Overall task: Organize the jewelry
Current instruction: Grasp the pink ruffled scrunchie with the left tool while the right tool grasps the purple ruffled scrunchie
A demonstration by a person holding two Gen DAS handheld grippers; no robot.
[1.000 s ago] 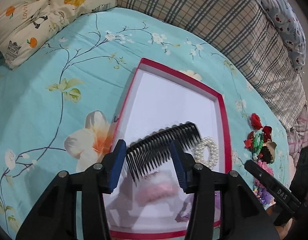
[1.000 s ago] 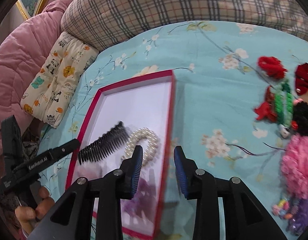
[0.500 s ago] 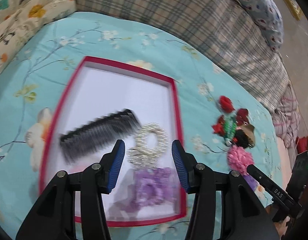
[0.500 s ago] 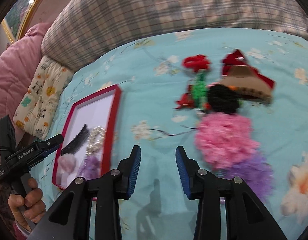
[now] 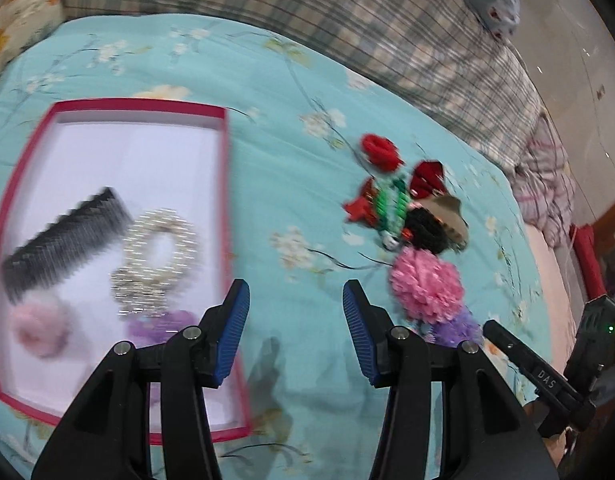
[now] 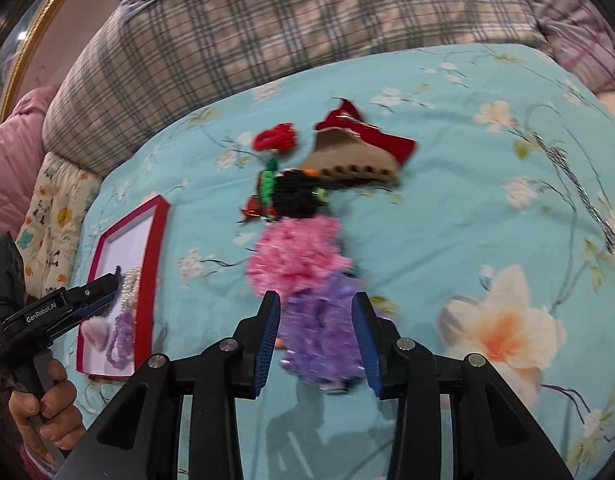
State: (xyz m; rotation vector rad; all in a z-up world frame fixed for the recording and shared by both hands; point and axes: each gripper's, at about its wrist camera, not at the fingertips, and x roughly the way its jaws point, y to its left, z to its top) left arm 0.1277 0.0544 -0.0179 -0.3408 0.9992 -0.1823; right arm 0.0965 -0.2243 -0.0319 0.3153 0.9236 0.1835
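Two open claws over a bed strewn with hair accessories.

The right claw (image 6: 314, 334) stands parted, its blue pads either side of a purple scrunchie (image 6: 321, 344) without pressing it; the left claw (image 5: 295, 332) is open and empty over bare floral bedspread (image 5: 291, 184). Just beyond the purple one lies a pink scrunchie (image 6: 297, 254), then a black scrunchie (image 6: 297, 194), a green hair tie (image 6: 268, 178), a tan claw clip (image 6: 353, 160) and red pieces. To the left, the red-rimmed box (image 5: 226, 184) holds a black comb (image 5: 63, 244), a pearl ring (image 5: 159, 256), a pale pink scrunchie (image 5: 39, 326) and a purple piece. A plaid pillow (image 6: 267, 28) lies farthest.
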